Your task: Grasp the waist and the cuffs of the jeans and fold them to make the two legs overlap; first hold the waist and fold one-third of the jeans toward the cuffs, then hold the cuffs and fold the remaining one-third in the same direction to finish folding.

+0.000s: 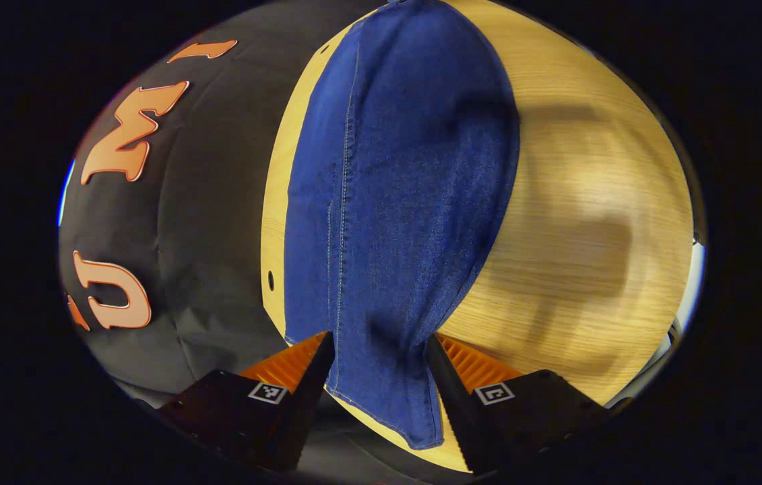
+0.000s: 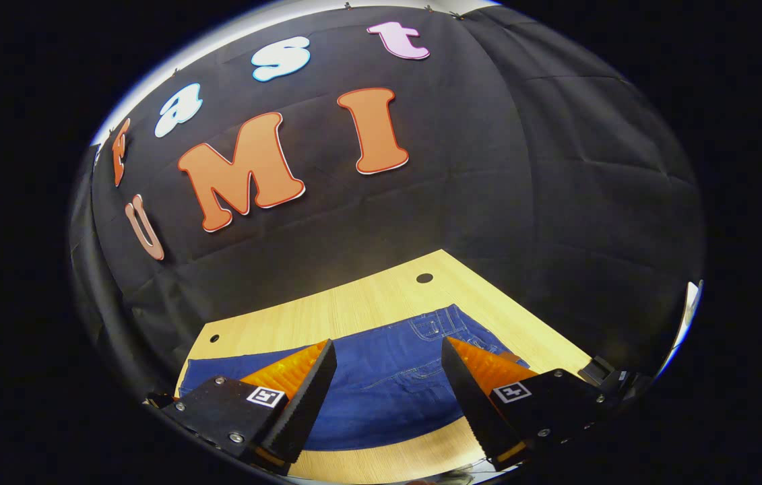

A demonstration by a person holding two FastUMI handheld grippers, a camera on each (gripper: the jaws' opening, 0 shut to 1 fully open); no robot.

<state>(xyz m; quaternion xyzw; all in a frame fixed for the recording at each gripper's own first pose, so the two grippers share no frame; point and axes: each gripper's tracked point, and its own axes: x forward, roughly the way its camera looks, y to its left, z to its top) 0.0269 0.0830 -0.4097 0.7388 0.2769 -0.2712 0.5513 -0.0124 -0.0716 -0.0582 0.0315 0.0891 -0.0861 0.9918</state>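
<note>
- Left gripper view looks along the jeans (image 1: pixel 401 202), which lie flat on the bench (image 1: pixel 576 222). The left gripper (image 1: pixel 381 377) sits over the cuff end, probably lined up to take it for a fold.
- Its jaws stand wide with denim between them. Whether the fingers press the cloth I cannot tell.
- Right gripper view: the right gripper (image 2: pixel 387 391) hovers near the waist, jaws wide, holding nothing.
- Jeans are dark blue, with pale stitching along a seam and pockets at the waist.

Both grippers, left gripper (image 1: pixel 381 350) and right gripper (image 2: pixel 387 357): black bodies, small square tags, ribbed inner faces; screws at 7 o'clock.
</note>
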